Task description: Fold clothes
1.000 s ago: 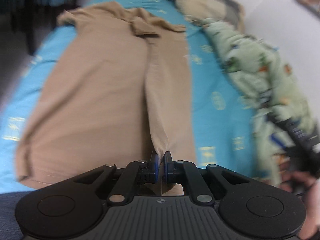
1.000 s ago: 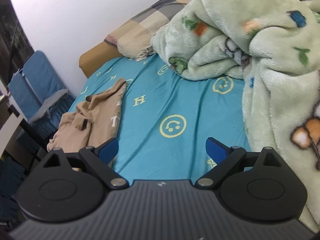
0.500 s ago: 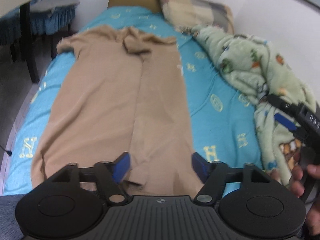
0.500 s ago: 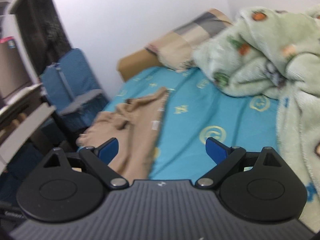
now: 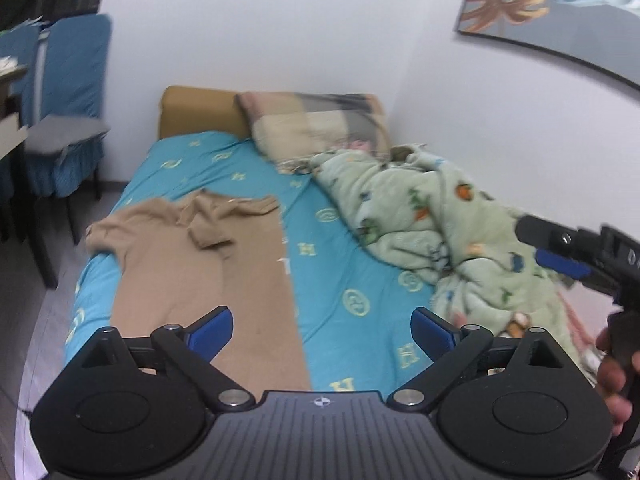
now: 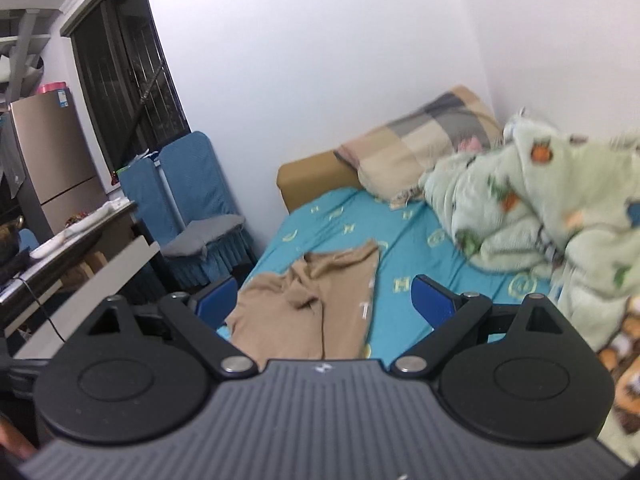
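Tan knit garment (image 5: 208, 280), one item, lying lengthwise on the teal printed bedsheet (image 5: 360, 280), along the sheet's left half as my left camera is showing it; its right side is looking doubled over toward the middle in a long straight edge, while the collar end, farther from me, is sitting bunched and rumpled. I am judging the first lengthwise fold as laid and the task as partway along, with the opposite side and the crosswise folds not yet done. Left gripper (image 5: 322, 330): I am holding it above the near end of the garment, jaws spread wide, blue pads (image 5: 210, 330) gripping nothing and touching no cloth. Right gripper (image 6: 324, 302): I am holding it raised and back from the bed, jaws likewise wide apart, empty; in the left view it is showing at the right edge over the green fleece blanket (image 5: 440, 232), a hand on its handle. Checked pillow (image 5: 316, 124), at the head of the bed, clear of the work. For the next move I am judging that both grippers need to descend to the garment's outer left edge, one near the shoulder and one near the hem, pinching only that layer and carrying it across evenly; the crumpled collar is likely wanting smoothing first.
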Action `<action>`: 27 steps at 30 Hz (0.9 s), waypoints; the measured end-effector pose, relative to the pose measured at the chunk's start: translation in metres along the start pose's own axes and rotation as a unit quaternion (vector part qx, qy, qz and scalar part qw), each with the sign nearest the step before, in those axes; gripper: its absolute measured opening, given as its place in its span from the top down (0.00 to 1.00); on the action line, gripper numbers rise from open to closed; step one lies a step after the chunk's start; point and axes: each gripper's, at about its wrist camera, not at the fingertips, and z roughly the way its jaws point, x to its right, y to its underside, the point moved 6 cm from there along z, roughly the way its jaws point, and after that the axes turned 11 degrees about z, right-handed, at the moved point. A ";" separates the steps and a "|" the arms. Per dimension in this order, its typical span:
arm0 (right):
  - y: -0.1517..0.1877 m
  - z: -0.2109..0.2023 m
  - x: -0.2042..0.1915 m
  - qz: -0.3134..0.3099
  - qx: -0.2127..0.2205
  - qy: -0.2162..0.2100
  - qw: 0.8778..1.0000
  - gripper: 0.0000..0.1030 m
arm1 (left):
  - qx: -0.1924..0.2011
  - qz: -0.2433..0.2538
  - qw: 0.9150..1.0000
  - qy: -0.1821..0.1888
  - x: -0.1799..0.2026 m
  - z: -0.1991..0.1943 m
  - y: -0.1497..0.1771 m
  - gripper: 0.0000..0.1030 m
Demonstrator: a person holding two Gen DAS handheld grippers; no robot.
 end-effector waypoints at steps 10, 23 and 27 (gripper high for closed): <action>-0.036 -0.002 -0.039 -0.002 -0.035 0.016 0.999 0.07 | 0.040 0.003 0.999 -0.009 0.009 -0.040 -0.042 0.03; 0.003 0.173 -0.039 -0.113 -0.129 0.023 0.985 0.29 | 0.037 -0.083 0.994 -0.061 -0.133 0.078 -0.002 0.02; 0.038 0.261 -0.036 -0.193 -0.136 0.016 0.972 0.29 | 0.027 -0.090 0.993 -0.078 -0.184 0.117 0.024 0.02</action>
